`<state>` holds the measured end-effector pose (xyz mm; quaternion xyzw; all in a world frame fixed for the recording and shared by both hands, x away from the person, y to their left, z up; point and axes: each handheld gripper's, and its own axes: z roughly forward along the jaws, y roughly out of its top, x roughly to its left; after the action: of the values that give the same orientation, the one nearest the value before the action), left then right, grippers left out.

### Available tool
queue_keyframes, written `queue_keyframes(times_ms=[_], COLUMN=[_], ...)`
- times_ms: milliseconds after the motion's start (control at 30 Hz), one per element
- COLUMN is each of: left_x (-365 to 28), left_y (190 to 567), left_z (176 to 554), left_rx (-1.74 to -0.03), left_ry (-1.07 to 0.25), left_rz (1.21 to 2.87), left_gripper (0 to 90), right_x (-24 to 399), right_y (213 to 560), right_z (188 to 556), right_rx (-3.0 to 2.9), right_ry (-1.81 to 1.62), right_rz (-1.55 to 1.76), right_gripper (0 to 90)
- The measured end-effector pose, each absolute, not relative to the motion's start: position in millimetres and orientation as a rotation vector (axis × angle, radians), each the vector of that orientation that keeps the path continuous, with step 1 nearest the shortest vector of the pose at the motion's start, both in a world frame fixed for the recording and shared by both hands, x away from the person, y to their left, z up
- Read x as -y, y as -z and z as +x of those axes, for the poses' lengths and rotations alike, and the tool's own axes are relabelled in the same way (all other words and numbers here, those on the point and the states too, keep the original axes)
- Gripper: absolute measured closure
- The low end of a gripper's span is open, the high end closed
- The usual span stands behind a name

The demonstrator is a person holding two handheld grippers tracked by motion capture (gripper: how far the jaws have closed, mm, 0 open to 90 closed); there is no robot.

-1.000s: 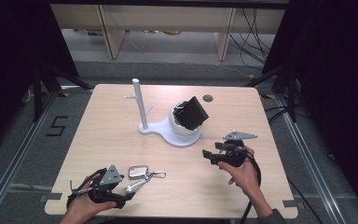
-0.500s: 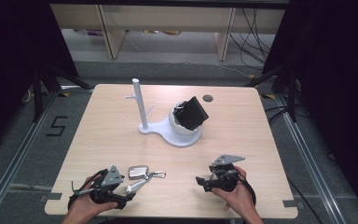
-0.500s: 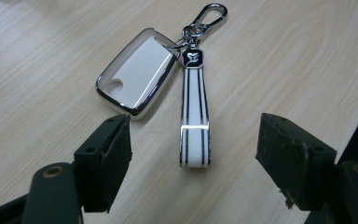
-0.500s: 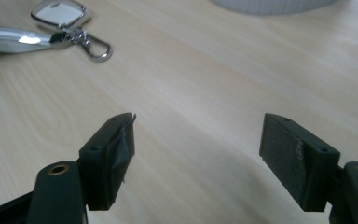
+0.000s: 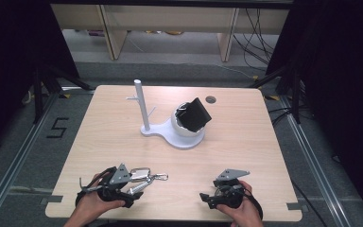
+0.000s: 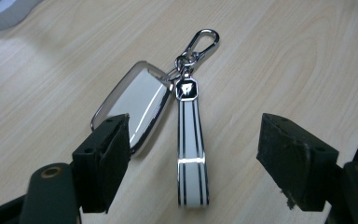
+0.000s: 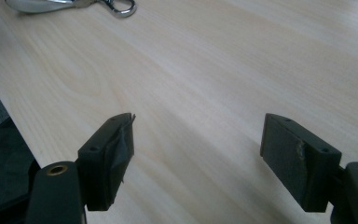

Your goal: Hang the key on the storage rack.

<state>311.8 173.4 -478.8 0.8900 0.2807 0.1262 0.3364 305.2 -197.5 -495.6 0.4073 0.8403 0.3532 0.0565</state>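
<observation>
On the pale wood-grain table (image 5: 99,137), near its front edge, lies a key set (image 6: 168,107): a glossy chrome fob (image 6: 135,105) with rounded corners, a flat white strap (image 6: 192,154) with thin dark lines and a small black badge at its top, and a polished pear-shaped clip (image 6: 203,41), all joined at one ring. The left gripper (image 6: 193,154) has its matte black jaws spread wide around the set (the strap lies between them untouched, and the fob's near end sits under the left pad (image 6: 114,154)). The right gripper (image 7: 196,154) sits low over bare wood at the front right, well apart from the keys, its jaws wide with nothing between them, having just been opening. Farther back stands a white stand (image 5: 170,135) with a slim round post and a bowl-shaped cup holding a black wallet (image 5: 196,115), tilted.
</observation>
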Motion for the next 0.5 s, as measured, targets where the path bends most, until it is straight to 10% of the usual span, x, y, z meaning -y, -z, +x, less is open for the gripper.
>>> queue_keyframes(times_ms=[500], left_x=[-117.8], left_y=[467.5], left_z=[361.5], left_rx=[-0.471], left_ry=[-0.257], left_rz=[2.547], left_gripper=[39.9], right_x=[196.0], right_y=[498.8], right_z=[299.7], right_rx=[-2.575], right_ry=[-1.083], right_rz=[1.207], right_gripper=[27.6])
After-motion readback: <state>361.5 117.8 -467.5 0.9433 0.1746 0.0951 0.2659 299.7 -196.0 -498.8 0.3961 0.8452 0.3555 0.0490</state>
